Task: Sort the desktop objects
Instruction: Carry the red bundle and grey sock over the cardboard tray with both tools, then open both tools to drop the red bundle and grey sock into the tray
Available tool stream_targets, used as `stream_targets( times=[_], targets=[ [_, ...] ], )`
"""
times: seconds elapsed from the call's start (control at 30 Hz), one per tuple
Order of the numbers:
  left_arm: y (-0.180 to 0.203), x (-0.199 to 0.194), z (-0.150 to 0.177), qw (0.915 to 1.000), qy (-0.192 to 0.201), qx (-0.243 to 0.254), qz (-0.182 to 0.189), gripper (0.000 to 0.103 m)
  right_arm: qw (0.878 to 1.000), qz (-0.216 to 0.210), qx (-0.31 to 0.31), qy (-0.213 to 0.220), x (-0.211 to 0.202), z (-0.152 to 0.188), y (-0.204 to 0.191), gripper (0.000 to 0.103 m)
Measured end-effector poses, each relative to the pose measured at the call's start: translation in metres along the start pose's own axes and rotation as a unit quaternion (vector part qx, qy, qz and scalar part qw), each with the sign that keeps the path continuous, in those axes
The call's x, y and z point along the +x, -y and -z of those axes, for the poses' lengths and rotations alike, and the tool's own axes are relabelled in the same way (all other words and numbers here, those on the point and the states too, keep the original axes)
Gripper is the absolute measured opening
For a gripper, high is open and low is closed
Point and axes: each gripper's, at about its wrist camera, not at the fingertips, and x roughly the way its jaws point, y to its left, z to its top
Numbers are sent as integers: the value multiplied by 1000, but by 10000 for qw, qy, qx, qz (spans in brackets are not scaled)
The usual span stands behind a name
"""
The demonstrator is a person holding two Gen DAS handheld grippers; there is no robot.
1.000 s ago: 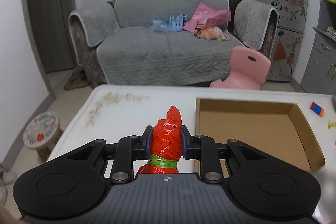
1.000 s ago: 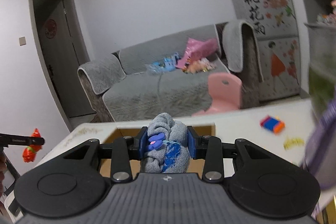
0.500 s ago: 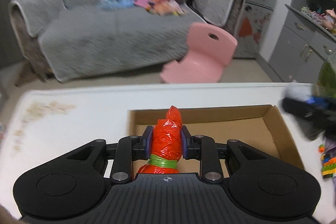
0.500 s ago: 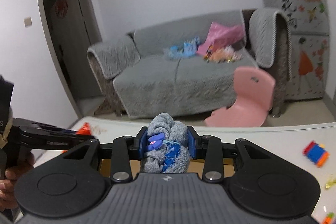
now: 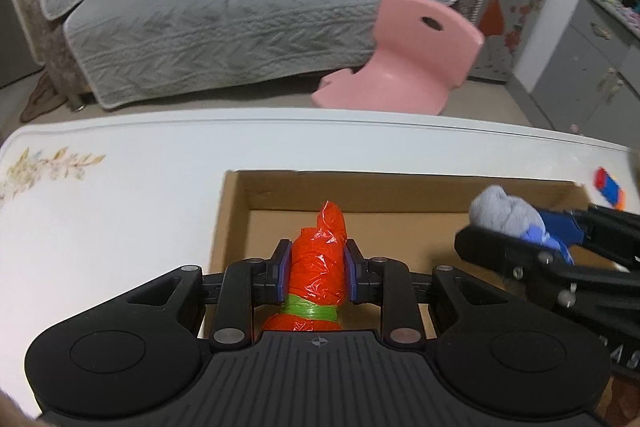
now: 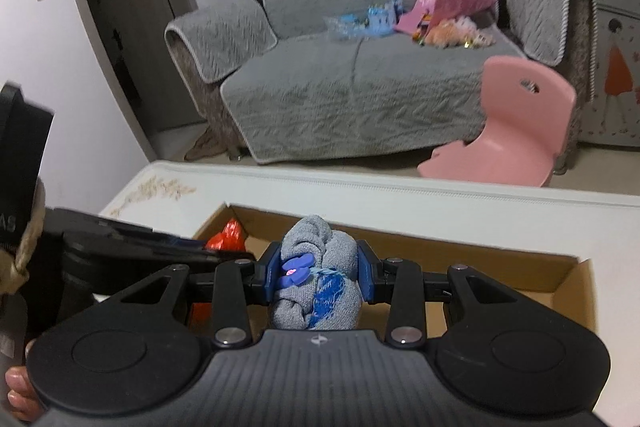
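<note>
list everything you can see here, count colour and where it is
cardboard box: 1, brown, open, on the white table
table: 1, white with a floral print, under the box
bag bundle: 1, orange-red with a green band, between the left gripper's pads, over the box
cloth bundle: 1, grey with blue marks, between the right gripper's pads, over the box
toy block: 1, red, blue and orange, on the table right of the box
sofa: 1, grey, behind the table, toys on it
chair: 1, pink, by the sofa
left gripper: 1, black, shut on the bag bundle
right gripper: 1, black, shut on the cloth bundle
</note>
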Motion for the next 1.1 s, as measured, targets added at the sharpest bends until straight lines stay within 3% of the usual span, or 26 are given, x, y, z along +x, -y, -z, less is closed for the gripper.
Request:
stream_targets(
  times=[0.27, 0.37, 0.83, 1.1],
  targets=[
    [-10, 12, -1, 9996, -81, -209, -196, 32, 9994, -55, 4, -333, 30, -3, -7, 35],
    [-22, 12, -1, 9989, -35, -470, 18, 32, 9991, -110, 106, -408, 39, -2, -8, 35],
    [-34, 10, 3, 9951, 167, -813, 529, 31, 9969, -277, 590, -431, 53, 0, 2, 35],
    [-30, 10, 5, 9967, 203, -615, 496, 32, 9939, -453, 862, -509, 59, 1, 10, 37]
  ],
)
